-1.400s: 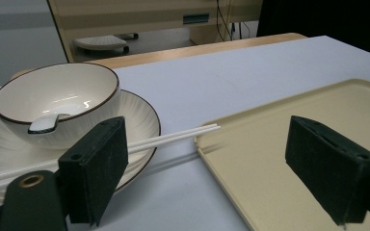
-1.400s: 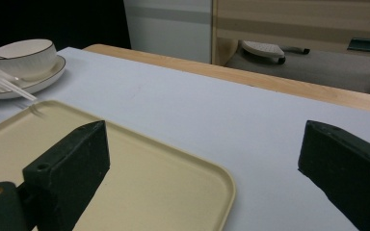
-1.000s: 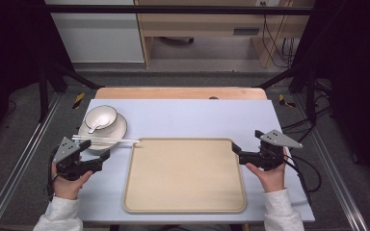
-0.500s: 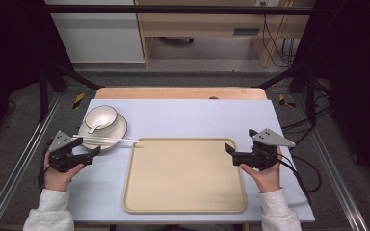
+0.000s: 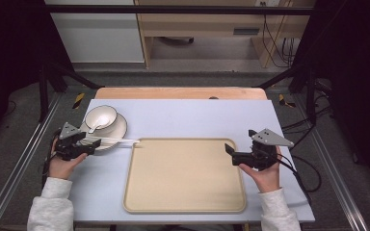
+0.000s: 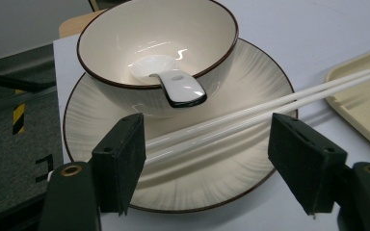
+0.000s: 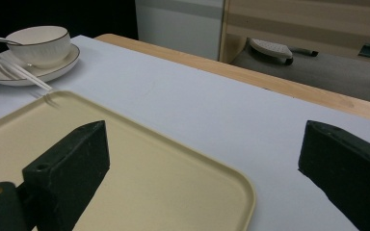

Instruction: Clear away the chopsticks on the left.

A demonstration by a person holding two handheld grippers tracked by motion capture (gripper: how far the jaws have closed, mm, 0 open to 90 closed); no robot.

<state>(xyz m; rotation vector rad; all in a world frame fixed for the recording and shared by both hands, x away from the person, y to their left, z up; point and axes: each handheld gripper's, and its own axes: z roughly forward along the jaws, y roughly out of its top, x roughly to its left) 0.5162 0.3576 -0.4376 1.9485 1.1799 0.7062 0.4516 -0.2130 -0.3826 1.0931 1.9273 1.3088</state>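
Note:
A cream bowl point(image 5: 100, 118) with a dark rim stands on a matching plate point(image 5: 119, 129) at the table's left. A white spoon point(image 6: 176, 86) lies in the bowl point(image 6: 125, 43). Two white chopsticks point(image 5: 118, 141) lie across the plate's near side, their tips reaching the beige tray point(image 5: 183, 178). My left gripper point(image 5: 92, 145) is open at the plate's near-left edge, its jaws either side of the chopsticks' point(image 6: 270, 103) handle ends, apart from them. My right gripper point(image 5: 231, 155) is open with nothing between its jaws, low over the tray's point(image 7: 125, 159) right edge.
The pale blue mat point(image 5: 197, 120) covers the table, with a wooden strip point(image 5: 178, 93) at its far edge. Cables point(image 5: 298, 168) trail off the right side. Metal frame rails point(image 5: 24, 159) run along both sides of the table.
My left gripper moved left and then forward, up to the plate's edge. My right gripper shifted a little left toward the tray. The dishes have not moved.

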